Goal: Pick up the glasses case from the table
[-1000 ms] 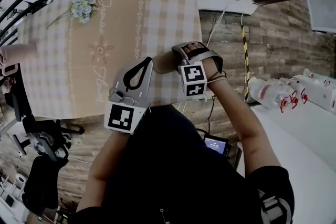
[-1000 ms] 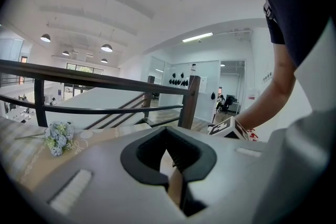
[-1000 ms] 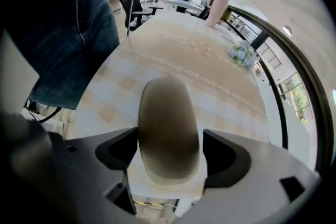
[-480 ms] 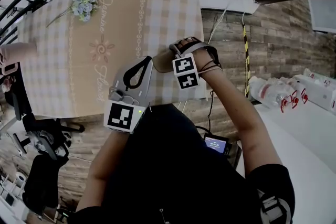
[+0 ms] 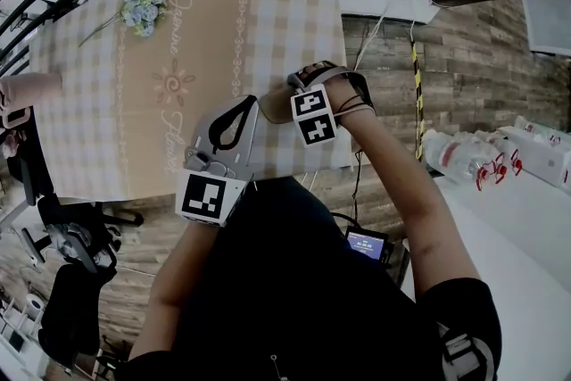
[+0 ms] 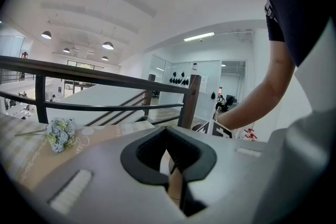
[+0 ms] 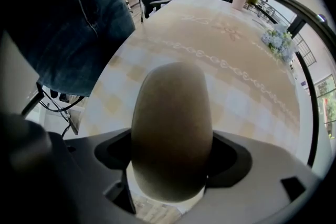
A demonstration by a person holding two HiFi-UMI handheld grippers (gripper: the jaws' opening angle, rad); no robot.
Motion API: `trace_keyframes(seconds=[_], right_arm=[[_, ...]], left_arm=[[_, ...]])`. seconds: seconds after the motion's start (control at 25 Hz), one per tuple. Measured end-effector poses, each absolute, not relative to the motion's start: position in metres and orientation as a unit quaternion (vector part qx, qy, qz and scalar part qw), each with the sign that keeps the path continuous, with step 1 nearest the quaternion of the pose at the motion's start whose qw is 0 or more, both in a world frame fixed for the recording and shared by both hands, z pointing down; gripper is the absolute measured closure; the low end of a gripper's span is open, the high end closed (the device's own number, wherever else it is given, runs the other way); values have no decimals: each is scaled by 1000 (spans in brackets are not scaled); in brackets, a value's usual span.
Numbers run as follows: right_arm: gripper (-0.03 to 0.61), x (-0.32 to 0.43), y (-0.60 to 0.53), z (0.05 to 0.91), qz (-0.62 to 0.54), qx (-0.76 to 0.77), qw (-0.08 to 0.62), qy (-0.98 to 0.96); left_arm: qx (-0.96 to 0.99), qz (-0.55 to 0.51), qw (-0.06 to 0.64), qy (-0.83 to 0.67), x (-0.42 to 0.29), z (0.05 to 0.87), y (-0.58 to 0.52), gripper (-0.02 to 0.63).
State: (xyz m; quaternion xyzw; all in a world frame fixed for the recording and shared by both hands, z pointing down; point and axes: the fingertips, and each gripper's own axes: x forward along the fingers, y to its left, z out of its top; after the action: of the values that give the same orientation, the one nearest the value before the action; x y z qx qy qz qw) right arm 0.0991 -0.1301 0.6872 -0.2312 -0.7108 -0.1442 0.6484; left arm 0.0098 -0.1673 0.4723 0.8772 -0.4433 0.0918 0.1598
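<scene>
At the far left edge of the head view a pink lidded tumbler (image 5: 28, 90) stands on the worktop (image 5: 89, 129), which is covered with a beige and white checked cloth printed with a tan floral band. A small bunch of pale blue artificial flowers (image 5: 141, 4) lies near the worktop's far left corner, well apart from everything else. Further right, close to the near edge, the left tool (image 5: 243, 110) rests low over the cloth with its marker cube toward the person. In the left gripper view its dark jaw tips are pressed together, with nothing between them. Just beside it to the right is the brown, oval, fabric-covered glasses case (image 7: 171, 128), near the worktop's near right corner. The right tool (image 7: 172, 153) is pinching this case. In the right gripper view the case fills the gap, its rounded sides touch both dark jaws, and its long end points out across the cloth. Whether the case rests on the cloth or hangs just above it cannot be told. Beyond the worktop's right edge is a wood-plank floor (image 5: 473, 67), and further right clear plastic bottles (image 5: 455, 158) lie on a white surface.
</scene>
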Motion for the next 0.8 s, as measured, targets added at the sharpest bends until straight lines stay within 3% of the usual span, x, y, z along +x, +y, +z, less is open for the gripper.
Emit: trace_keyframes(seconds=[0.8], right_arm=[[213,89,-133,639,-169,-148,628,-745]], left_arm=[[890,80,129,-430,13,452,-163,603]])
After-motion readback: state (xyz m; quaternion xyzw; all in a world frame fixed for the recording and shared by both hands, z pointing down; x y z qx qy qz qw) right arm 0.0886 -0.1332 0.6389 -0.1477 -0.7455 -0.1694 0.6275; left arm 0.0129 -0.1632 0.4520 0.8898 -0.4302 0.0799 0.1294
